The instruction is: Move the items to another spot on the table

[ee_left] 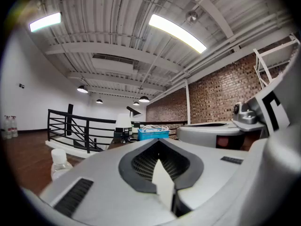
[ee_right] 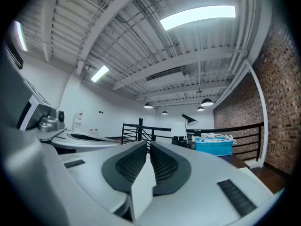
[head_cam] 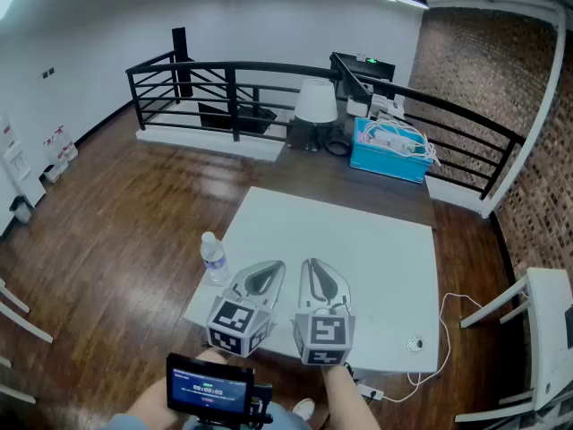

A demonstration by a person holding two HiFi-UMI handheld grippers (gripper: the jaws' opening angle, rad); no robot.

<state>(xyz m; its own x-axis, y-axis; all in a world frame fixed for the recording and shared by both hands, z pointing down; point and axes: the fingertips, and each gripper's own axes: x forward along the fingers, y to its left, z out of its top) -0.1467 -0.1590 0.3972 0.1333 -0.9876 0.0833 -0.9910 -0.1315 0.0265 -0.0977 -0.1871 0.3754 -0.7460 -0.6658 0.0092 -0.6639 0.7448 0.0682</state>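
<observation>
- Water bottle point(head_cam: 213, 260) stands upright at the left edge of the surface point(head_cam: 358, 240), untouched.
- Left hand-held gripper point(head_cam: 267, 272) and right hand-held gripper point(head_cam: 315, 276): jaws closed, empty, level over the surface's near edge, presumably staged for approach.

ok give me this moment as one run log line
left hand-held gripper: shut, empty | right hand-held gripper: shut, empty | bottle: upright at left edge of table, untouched | move: not started
</observation>
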